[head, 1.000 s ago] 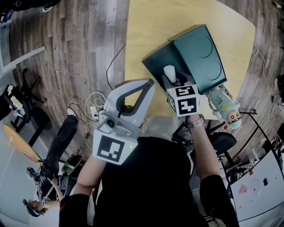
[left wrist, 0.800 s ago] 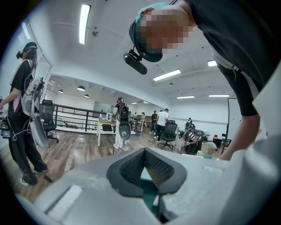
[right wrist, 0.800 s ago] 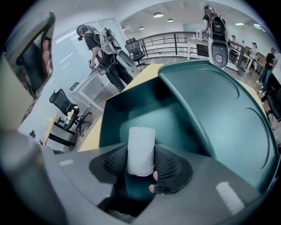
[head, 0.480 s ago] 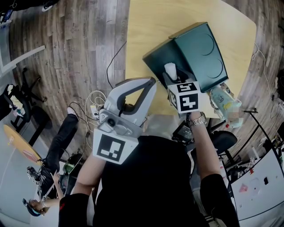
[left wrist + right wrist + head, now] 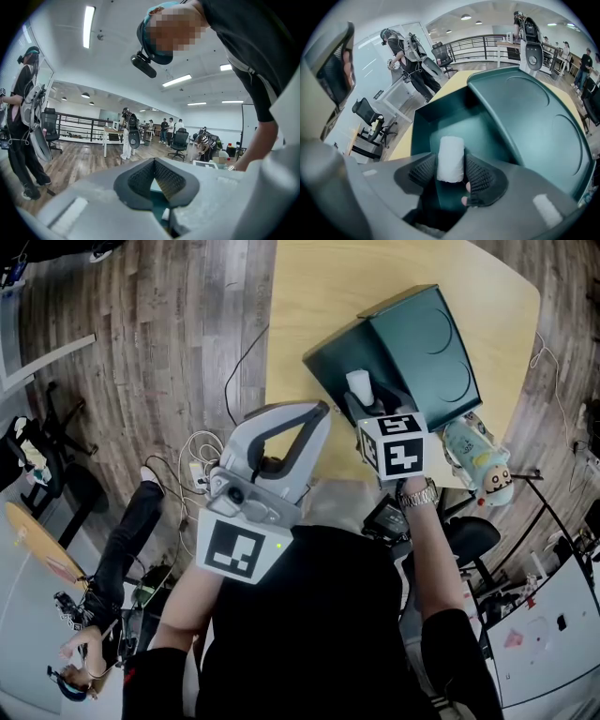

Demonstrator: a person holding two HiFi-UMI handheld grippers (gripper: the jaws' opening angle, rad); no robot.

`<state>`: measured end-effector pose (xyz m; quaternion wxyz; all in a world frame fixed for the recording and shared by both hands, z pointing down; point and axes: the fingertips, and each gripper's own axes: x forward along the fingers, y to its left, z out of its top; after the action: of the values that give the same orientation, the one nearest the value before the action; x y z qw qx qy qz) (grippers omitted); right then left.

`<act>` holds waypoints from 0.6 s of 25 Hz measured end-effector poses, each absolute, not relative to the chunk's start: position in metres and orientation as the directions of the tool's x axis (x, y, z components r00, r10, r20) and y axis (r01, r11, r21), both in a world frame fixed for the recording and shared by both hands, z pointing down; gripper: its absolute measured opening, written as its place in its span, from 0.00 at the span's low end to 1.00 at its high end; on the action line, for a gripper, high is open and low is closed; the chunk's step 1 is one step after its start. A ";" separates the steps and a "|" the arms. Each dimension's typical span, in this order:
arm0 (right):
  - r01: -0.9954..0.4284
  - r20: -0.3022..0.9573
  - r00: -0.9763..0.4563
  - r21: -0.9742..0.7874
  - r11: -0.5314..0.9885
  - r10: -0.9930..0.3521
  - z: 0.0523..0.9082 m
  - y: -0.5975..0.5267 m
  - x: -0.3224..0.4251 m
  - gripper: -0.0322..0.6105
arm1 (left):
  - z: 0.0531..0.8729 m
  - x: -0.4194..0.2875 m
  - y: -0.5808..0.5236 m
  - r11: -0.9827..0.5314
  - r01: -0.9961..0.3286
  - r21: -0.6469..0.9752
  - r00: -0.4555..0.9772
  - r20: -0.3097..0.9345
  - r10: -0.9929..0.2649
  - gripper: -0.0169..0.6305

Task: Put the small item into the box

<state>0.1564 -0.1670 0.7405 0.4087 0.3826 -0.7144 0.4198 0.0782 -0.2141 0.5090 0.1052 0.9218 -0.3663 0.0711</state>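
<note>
Support: a pale yellow table (image 5: 319, 296) with rounded corners is seen over a wood-plank floor (image 5: 169, 334).
On table: a dark green box (image 5: 342, 362) is set near the front edge, its lid (image 5: 427, 343) thrown open.
Edge item: a pale cylindrical toy (image 5: 478, 460) is noted at the near right edge; its support cannot be determined.
On floor: cables (image 5: 234, 381) are trailed beside the table.

The box (image 5: 422, 343) is smooth matt plastic; table (image 5: 319, 296) pale wood (floor (image 5: 169, 352) too, rougher-grained); small item (image 5: 451, 159) matt white.
</note>
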 end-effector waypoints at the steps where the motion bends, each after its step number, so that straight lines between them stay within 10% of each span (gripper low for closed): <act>1: -0.890 0.904 -0.374 -0.286 0.354 -0.209 0.738 -0.168 0.157 0.38 | 0.508 0.079 -0.213 -0.711 -0.689 0.141 0.723 0.207 -0.659 0.03; 15: -0.903 0.878 -0.372 -0.266 0.338 -0.301 0.694 -0.175 0.166 0.31 | 0.479 0.086 -0.202 -0.745 -0.661 0.094 0.747 0.173 -0.641 0.03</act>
<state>0.1656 -0.1754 0.6937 0.3771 0.4145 -0.7260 0.3987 0.0855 -0.2020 0.4795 0.0749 0.9317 -0.3495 0.0648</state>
